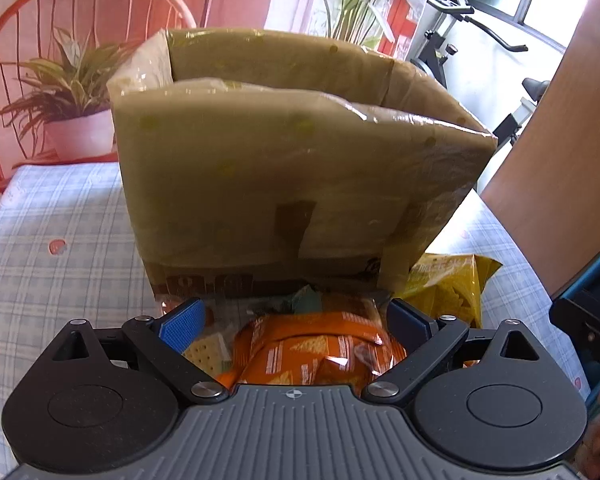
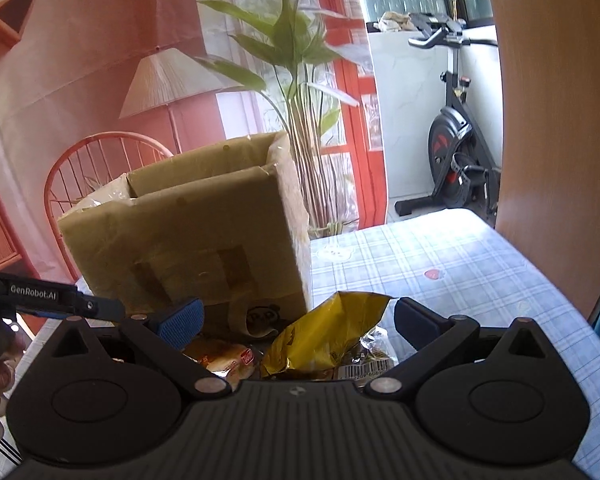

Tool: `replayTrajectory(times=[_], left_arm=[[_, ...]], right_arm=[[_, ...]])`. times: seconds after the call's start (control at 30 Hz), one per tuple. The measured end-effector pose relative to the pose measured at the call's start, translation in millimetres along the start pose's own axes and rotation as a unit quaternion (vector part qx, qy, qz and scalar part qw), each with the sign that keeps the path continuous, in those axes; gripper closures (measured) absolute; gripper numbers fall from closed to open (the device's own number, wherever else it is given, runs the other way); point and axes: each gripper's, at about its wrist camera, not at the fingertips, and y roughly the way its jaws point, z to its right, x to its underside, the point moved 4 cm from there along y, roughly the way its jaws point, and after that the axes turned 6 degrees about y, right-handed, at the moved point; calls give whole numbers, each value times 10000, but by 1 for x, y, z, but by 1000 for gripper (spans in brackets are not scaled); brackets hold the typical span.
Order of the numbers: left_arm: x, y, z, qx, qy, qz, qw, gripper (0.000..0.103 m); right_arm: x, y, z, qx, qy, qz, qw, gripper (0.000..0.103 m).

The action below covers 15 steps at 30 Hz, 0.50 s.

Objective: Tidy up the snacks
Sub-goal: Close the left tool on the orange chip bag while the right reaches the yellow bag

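Note:
A tall open cardboard box (image 1: 284, 176) wrapped in tape stands on the checked tablecloth (image 1: 60, 232); it also shows in the right wrist view (image 2: 188, 232). Snack packets lie in front of it. My left gripper (image 1: 296, 316) is open, its fingers on either side of an orange chip bag (image 1: 316, 356), with a cracker packet (image 1: 206, 350) beside it. A yellow chip bag (image 1: 448, 284) lies to the right. My right gripper (image 2: 296, 316) is open over the yellow bag (image 2: 324, 340), next to a small orange packet (image 2: 224, 356).
A red wire chair (image 1: 60, 20) and potted plants (image 1: 72, 92) stand behind the table. A wooden panel (image 1: 560, 160) rises at the right. An exercise bike (image 2: 456, 140) stands past the table's far edge. The other gripper (image 2: 40, 300) shows at the left of the right wrist view.

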Motion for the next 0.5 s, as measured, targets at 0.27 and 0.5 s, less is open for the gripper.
replayTrajectory(times=[0.27, 0.5], left_arm=[[14, 1, 14, 271, 179, -149, 9994, 5], [27, 3, 11, 291, 130, -86, 9995, 5]], right_arm=[[2, 14, 5, -66, 169, -133, 9997, 0], [6, 18, 8, -10, 196, -220, 9996, 0]])
